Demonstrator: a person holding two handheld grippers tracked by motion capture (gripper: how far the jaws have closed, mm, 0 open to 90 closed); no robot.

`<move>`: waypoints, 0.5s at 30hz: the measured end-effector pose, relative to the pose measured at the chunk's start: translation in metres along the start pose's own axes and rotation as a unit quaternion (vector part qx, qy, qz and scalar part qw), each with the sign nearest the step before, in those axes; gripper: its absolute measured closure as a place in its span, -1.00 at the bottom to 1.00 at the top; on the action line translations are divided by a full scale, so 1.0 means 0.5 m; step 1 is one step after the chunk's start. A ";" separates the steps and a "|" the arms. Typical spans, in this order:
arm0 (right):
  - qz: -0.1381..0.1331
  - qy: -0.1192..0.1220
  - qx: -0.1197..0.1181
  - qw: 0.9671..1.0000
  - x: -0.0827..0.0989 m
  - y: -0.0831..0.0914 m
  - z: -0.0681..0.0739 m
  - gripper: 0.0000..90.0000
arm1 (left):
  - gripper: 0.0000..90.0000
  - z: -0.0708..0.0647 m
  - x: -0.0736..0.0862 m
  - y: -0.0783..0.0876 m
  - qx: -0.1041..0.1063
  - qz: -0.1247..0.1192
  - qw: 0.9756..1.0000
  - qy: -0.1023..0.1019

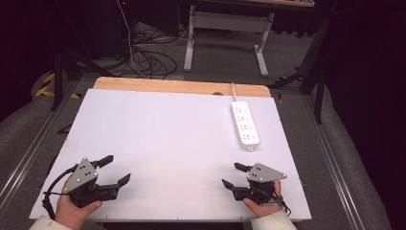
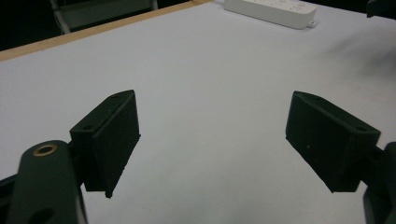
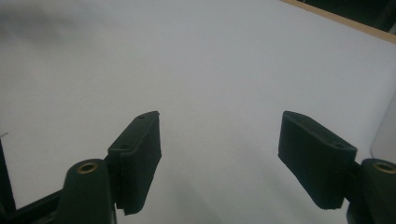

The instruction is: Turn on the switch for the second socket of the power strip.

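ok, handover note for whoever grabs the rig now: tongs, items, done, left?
Left tongs: open, empty, held low over the near left of the white board.
Right tongs: open, empty, near right.
Power strip: lies flat at the far right of the board, cord running off the back edge, untouched; the right tongs are nearer to it.
Done: nothing visible.
Left: probably reach for the strip.

The high view looks forward and down over the whole white table (image 1: 182, 139), while each gripper view skims low and close across it, the left one probably sharing the power strip (image 1: 244, 124) (image 2: 268, 10).
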State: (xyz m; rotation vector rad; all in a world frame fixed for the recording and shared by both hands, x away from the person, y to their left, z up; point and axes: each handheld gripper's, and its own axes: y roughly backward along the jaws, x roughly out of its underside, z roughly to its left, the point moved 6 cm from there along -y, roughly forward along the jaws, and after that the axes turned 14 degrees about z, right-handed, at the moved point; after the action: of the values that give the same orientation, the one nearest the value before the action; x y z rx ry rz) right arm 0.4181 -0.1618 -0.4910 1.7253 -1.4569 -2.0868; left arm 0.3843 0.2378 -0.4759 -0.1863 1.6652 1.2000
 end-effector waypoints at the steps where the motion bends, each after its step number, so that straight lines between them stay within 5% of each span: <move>1: 0.002 0.002 0.001 1.000 0.000 0.001 -0.002 -0.32 | -0.60 0.000 0.000 -0.001 0.004 -0.002 1.000 0.004; 11: -0.001 0.003 0.006 1.000 -0.002 0.004 -0.002 -0.32 | -0.60 -0.005 0.001 -0.003 -0.032 0.009 0.999 -0.028; 15: -0.002 0.003 0.007 1.000 -0.003 0.005 -0.001 -0.32 | -0.60 -0.007 0.001 -0.002 -0.027 0.008 0.999 -0.027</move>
State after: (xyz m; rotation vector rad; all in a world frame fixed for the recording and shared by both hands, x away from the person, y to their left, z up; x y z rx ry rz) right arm 0.4177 -0.1627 -0.4883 1.7398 -1.4698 -2.0762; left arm 0.3825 0.2345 -0.4769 -0.1739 1.5915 1.2529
